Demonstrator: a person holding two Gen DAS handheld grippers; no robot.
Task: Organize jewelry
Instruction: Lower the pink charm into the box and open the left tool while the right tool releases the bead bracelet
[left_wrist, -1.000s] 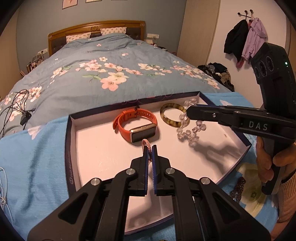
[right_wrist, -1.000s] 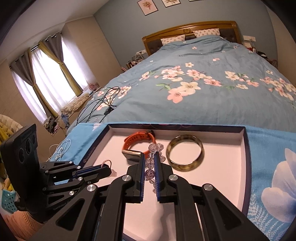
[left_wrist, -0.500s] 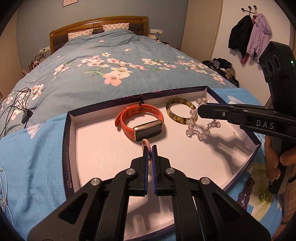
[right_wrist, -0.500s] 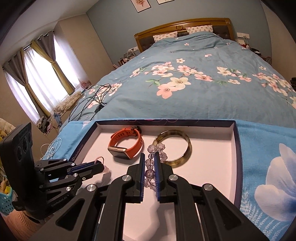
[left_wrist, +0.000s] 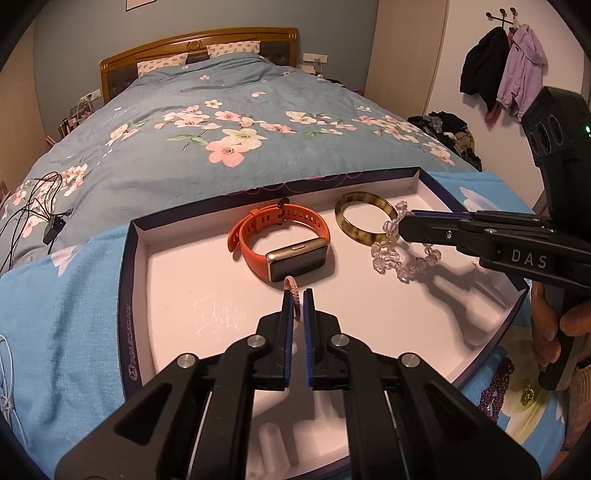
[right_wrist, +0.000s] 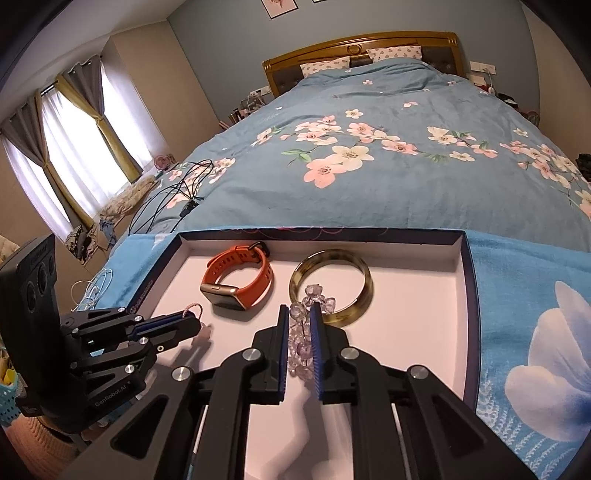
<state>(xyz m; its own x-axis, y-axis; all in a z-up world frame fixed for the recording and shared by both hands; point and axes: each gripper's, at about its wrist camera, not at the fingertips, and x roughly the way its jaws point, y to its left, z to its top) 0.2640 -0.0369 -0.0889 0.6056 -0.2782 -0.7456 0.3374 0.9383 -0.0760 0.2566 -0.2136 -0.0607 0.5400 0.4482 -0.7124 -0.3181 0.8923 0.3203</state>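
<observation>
A white tray (left_wrist: 125, 295) with a dark rim lies on a blue cloth at the foot of the bed. In it lie an orange smartwatch (left_wrist: 280, 240) and a tortoiseshell bangle (left_wrist: 365, 218). My left gripper (left_wrist: 297, 295) hovers just in front of the watch, shut on a thin pink bracelet (left_wrist: 291, 293). From the right, my right gripper (right_wrist: 298, 314) reaches over the bangle's near edge. A clear bead bracelet (left_wrist: 402, 258) sits between its pads, with its loop draped on the tray floor. These jaws are opening, though the beads still touch both pads.
A purple bead necklace (left_wrist: 495, 384) and a small gold piece (left_wrist: 528, 395) lie on the cloth right of the tray. Black cables (left_wrist: 37, 206) trail over the floral quilt at left. A hand (left_wrist: 554, 332) grips the right tool. White string (right_wrist: 92, 288) lies left of the tray.
The right gripper has brought the bead bracelet down and rightward until its loop rests on the tray floor beside the bangle, and its jaws stand slightly wider. The left gripper has kept still.
</observation>
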